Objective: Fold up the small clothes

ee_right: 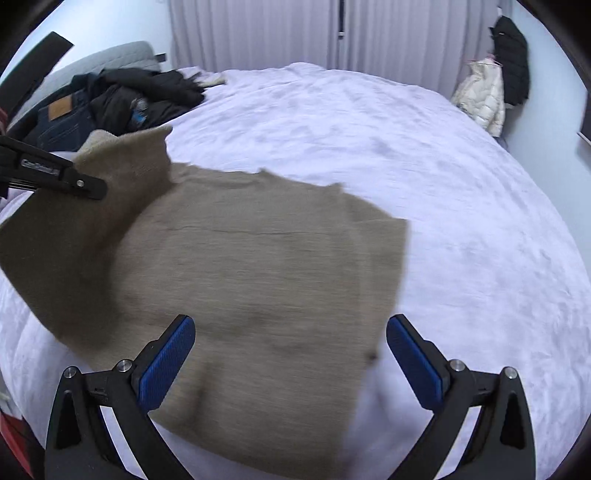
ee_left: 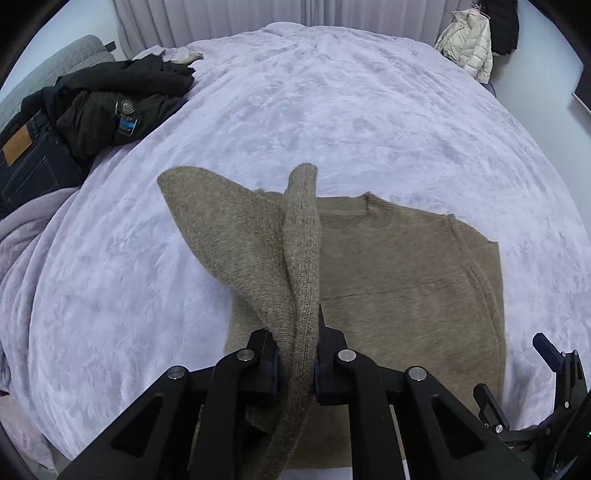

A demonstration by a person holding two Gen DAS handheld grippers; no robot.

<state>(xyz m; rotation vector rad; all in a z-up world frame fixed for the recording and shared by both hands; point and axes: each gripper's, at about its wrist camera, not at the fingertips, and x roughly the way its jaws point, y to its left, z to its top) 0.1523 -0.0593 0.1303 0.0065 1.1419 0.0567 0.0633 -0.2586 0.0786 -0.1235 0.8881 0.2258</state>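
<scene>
so the tan knit sweater (ee_left: 406, 266) is lying mostly flat on the bed (ee_left: 332, 122), which has a pale lilac fuzzy blanket over it; neckline points toward the far side, body spread out toward the camera; the left tongs (ee_left: 295, 373) are pinching a fold of the sweater's left side, looks like the sleeve and side edge bunched together, and that bit is lifted off the bed and stands up in a curl in front of the left camera while the rest stays down; from the right wrist view you can see the same raised flap off to the left with the black arm of the left tongs laid across it; the right tongs (ee_right: 291, 354) are spread wide with nothing between the blue pads (ee_right: 168, 363), hanging over the near right part of the sweater without touching it as far as i can tell; that view is a bit motion-blurred; back left corner of the bed has a heap of dark clothes (ee_left: 122, 99) with a pair of jeans (ee_left: 26, 155) beside it; a cream puffer jacket (ee_left: 469, 44) hangs by the far right wall, curtains (ee_right: 258, 33) run along the back
</scene>
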